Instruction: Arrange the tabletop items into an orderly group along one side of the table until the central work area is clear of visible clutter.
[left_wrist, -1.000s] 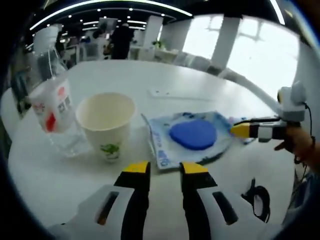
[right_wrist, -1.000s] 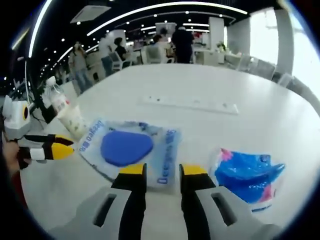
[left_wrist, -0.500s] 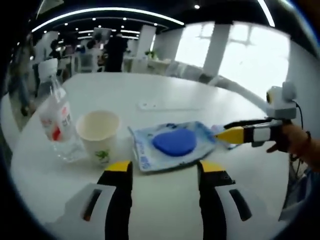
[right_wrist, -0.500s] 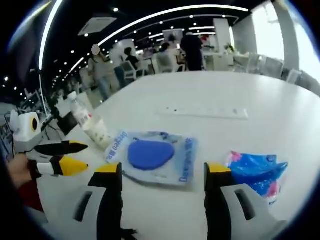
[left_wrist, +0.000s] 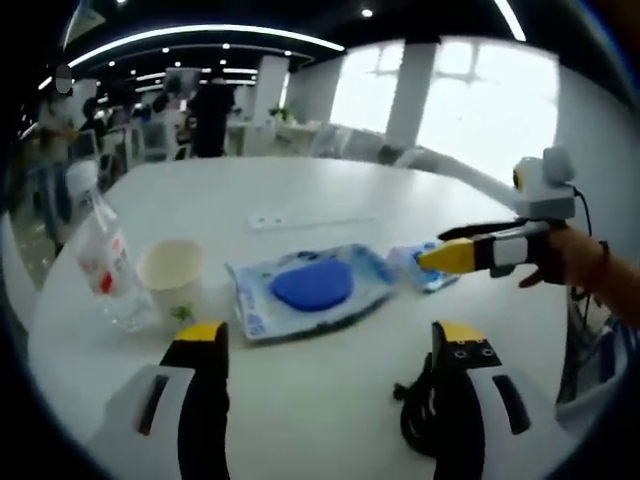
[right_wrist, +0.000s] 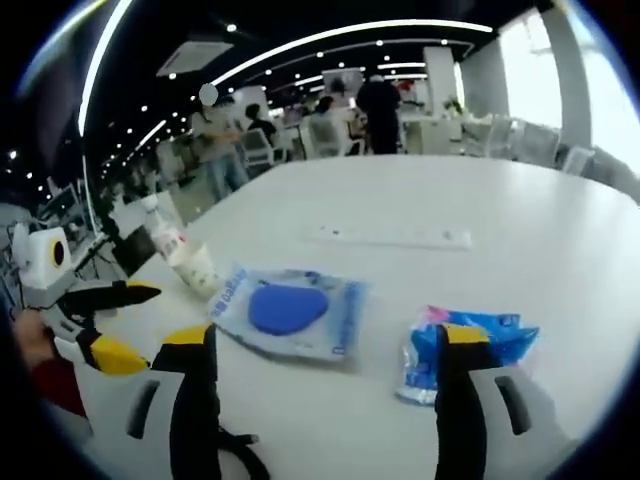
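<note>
Both the left gripper (left_wrist: 330, 345) and right gripper (right_wrist: 325, 350) have spread their jaws wide and pulled back from the blue pouch (left_wrist: 312, 287), holding nothing. Cup (left_wrist: 171, 273), bottle (left_wrist: 105, 262) and blue packet (right_wrist: 462, 345) flank the pouch near the table (left_wrist: 330, 400) centre, so I judge clearing barely begun.

we see left gripper view looking low across white table (left_wrist: 330, 400), right gripper view facing it from opposite side, both sharing blue pouch (left_wrist: 310, 288) (right_wrist: 288, 310)

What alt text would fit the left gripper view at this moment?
The left gripper hangs open above a white table, facing a clear packet with a blue pad. A paper cup and water bottle stand left of it; the right gripper reaches in from the right.
</note>
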